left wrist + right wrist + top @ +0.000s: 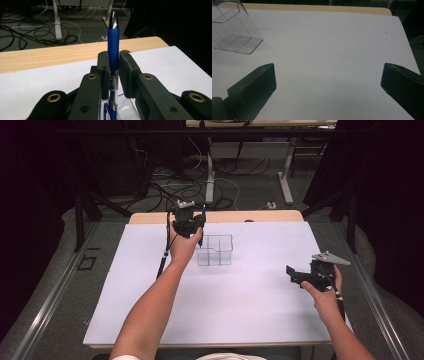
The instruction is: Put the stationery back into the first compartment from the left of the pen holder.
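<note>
Left tongs (113, 72) clamped, raised, right tongs (328, 80) spread wide

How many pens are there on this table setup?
1. The blue pen is clamped upright in the left gripper, its lower end over the clear box. None lie on the white sheet.

One blue pen (113, 47), one clear divided box (216, 250), two tongs.

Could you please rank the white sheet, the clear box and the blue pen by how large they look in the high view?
1. White sheet, by far the largest.
2. Clear box.
3. Blue pen, a thin sliver held in the left claw.
</note>
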Demonstrator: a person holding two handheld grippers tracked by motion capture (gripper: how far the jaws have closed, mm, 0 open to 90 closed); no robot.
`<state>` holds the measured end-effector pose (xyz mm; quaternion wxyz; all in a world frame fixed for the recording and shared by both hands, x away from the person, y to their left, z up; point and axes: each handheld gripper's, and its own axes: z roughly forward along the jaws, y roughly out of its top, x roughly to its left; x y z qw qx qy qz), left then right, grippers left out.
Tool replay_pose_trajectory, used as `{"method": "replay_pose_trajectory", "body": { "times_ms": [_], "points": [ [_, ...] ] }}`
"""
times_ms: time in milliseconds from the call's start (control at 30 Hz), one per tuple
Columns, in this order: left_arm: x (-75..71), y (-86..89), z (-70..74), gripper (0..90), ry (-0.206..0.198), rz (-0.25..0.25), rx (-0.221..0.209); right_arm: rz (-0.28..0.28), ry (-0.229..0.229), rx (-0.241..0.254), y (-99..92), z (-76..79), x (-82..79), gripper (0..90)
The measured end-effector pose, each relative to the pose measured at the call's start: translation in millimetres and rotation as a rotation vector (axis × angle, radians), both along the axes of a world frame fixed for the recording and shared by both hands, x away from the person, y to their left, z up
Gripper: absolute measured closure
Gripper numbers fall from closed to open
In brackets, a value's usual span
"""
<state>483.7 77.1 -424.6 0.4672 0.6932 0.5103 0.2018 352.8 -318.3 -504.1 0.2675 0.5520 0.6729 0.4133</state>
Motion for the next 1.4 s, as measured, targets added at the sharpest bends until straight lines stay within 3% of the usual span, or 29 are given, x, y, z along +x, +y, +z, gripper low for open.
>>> {"method": "replay_pose_trajectory", "body": {
  "times_ms": [267, 367, 1400],
  "points": [
    [1.8, 1.3, -1.4, 79.0, 0.006, 0.01, 0.007, 0.004, -0.03, 0.002, 2.6, -1.9, 2.7, 0.0],
    [2.5, 0.8, -3.3, 79.0, 0.01, 0.013, 0.011, 0.008, -0.014, 0.0, 2.2, -0.9, 2.1, 0.0],
    [1.1, -2.7, -30.6, 78.9, 0.033, 0.027, 0.032, 0.018, -0.014, 0.009, 3.3, -1.6, 2.2, 0.0]
  ]
}}
